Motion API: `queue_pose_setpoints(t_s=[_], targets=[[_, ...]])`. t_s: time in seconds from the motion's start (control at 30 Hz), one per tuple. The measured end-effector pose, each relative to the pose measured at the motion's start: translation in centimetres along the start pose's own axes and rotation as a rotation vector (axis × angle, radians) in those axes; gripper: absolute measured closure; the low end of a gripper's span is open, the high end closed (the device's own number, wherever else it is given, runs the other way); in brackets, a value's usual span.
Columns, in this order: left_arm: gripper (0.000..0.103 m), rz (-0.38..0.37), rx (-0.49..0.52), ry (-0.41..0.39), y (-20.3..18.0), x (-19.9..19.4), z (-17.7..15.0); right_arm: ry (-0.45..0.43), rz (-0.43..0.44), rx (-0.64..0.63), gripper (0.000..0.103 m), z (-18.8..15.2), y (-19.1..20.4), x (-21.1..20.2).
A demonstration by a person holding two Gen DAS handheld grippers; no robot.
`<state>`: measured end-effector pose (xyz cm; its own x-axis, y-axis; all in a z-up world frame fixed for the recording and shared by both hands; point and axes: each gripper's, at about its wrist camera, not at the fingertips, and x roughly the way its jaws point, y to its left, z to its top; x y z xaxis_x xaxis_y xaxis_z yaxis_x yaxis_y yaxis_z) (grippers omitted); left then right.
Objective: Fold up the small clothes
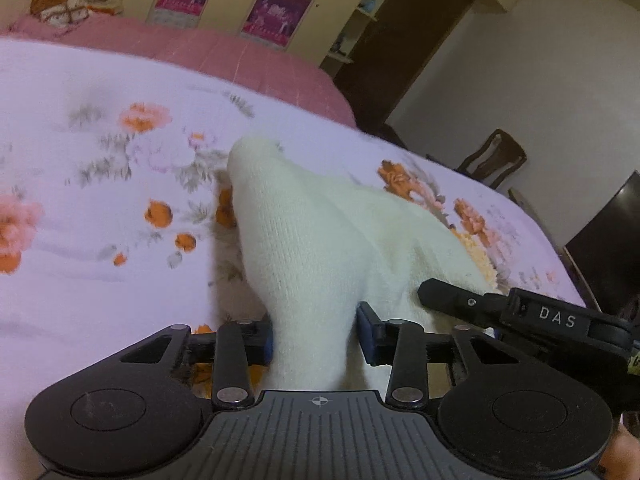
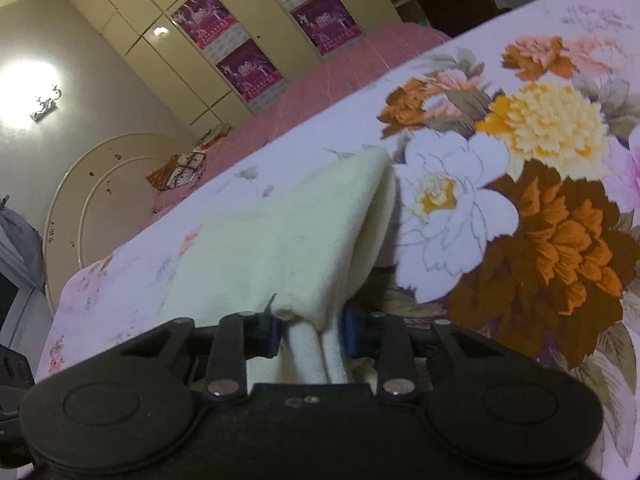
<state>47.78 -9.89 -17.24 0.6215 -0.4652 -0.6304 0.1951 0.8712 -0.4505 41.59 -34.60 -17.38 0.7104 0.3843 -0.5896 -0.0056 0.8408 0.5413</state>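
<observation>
Bedroom lamplight is falling across the floral bedspread [image 1: 100, 208], with a pink blanket [image 1: 240, 52] lying beyond it at twelve o'clock and wardrobe doors [image 2: 192, 52] standing behind. Starting at the left, the left gripper [image 1: 316, 340] is pinching a bunched end of the cream knitted garment [image 1: 304, 232], its blue pads [image 1: 267, 340] pressing the wool from nine and three o'clock. The garment is tenting up off the bedspread and running away towards twelve o'clock. Moving right, the right gripper [image 2: 310, 332] is clamping another edge of the same garment [image 2: 272, 240], which is draping away towards eleven o'clock there. Both grips are looking shallow and bunched, so doing this fold well probably means lifting both ends together, keeping the cloth taut between them, and laying edge on edge before letting go. An uneven pull risks a skewed fold.
</observation>
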Motion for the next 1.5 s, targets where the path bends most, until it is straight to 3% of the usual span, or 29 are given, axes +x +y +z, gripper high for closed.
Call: queue_pose_setpoints(t_s=[0.37, 0.67, 0.93, 1.07, 1.13, 1.17, 1.27, 1.37, 1.5], targets=[[0.064, 0.033, -0.015, -0.097, 5.2, -8.1, 1.8, -0.025, 0.067, -0.075, 0.075, -0.8, 7.8, -0.1], [0.064, 0.088, -0.028, -0.179, 15.5, -15.6, 3.6, -0.018, 0.136, -0.114, 0.075, -4.6, 18.4, 4.2], [0.064, 0.164, -0.045, -0.218, 25.4, -17.5, 5.3, -0.01, 0.189, -0.153, 0.075, -7.5, 26.3, 10.7], [0.063, 0.226, -0.077, -0.116, 30.3, -15.2, 4.0, 0.048, 0.144, -0.146, 0.074, -9.5, 27.3, 14.2], [0.04, 0.233, -0.081, -0.104, 31.9, -15.1, 3.0, 0.102, 0.077, -0.134, 0.07, -10.5, 26.8, 15.9], [0.037, 0.24, -0.077, -0.114, 32.0, -15.3, 2.8, 0.112, 0.053, -0.122, 0.065, -10.9, 26.3, 16.2], [0.037, 0.235, -0.082, -0.12, 32.7, -16.4, 2.9, 0.082, 0.013, -0.104, 0.053, -10.7, 25.3, 15.1], [0.037, 0.248, -0.082, -0.179, 32.3, -17.8, 3.9, 0.027, -0.036, -0.135, 0.056, -9.5, 25.5, 13.2], [0.037, 0.264, -0.084, -0.185, 31.5, -15.8, 6.6, -0.021, -0.056, -0.243, 0.06, -7.9, 27.8, 12.8]])
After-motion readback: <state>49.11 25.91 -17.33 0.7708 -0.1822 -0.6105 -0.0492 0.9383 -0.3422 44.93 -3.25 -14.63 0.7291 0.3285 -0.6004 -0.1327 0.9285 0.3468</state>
